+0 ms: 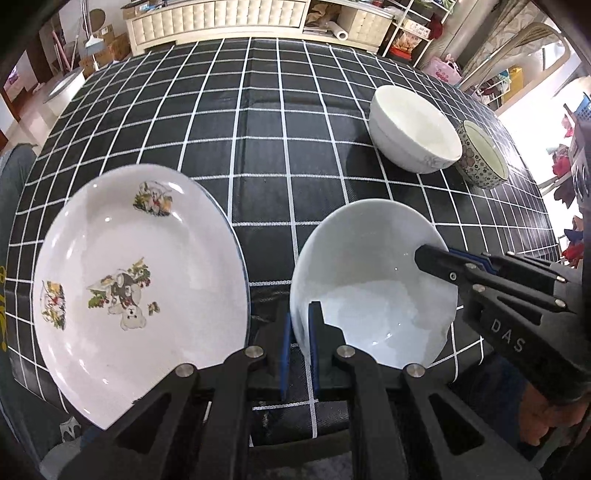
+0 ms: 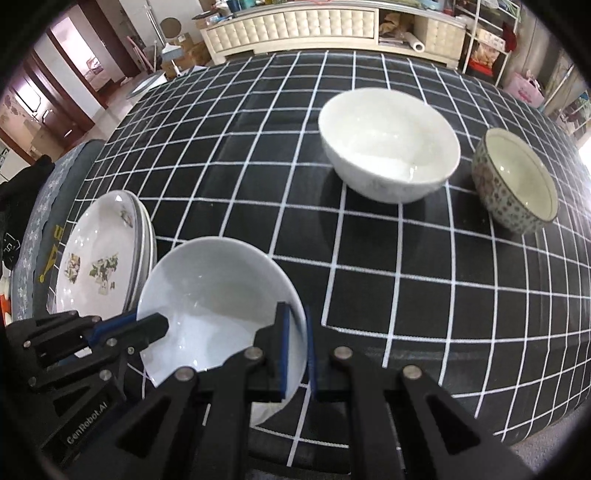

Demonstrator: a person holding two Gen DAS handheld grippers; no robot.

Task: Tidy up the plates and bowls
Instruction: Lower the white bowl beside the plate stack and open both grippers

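A plain white bowl (image 1: 369, 280) is held at the near edge of the table by both grippers. My left gripper (image 1: 300, 332) is shut on its left rim. My right gripper (image 2: 295, 332) is shut on its right rim and shows from the side in the left wrist view (image 1: 443, 264). The bowl also shows in the right wrist view (image 2: 214, 295). A stack of white plates with a bear print (image 1: 140, 288) lies just left of it, also in the right wrist view (image 2: 99, 258). A larger white bowl (image 2: 388, 147) and a small flower-patterned bowl (image 2: 517, 184) stand farther back right.
The table wears a black cloth with a white grid (image 1: 258, 129). Beyond it stand a white cabinet (image 1: 221, 18) and shelves with clutter (image 1: 413, 33). A grey cushioned seat (image 2: 48, 206) is at the left of the table.
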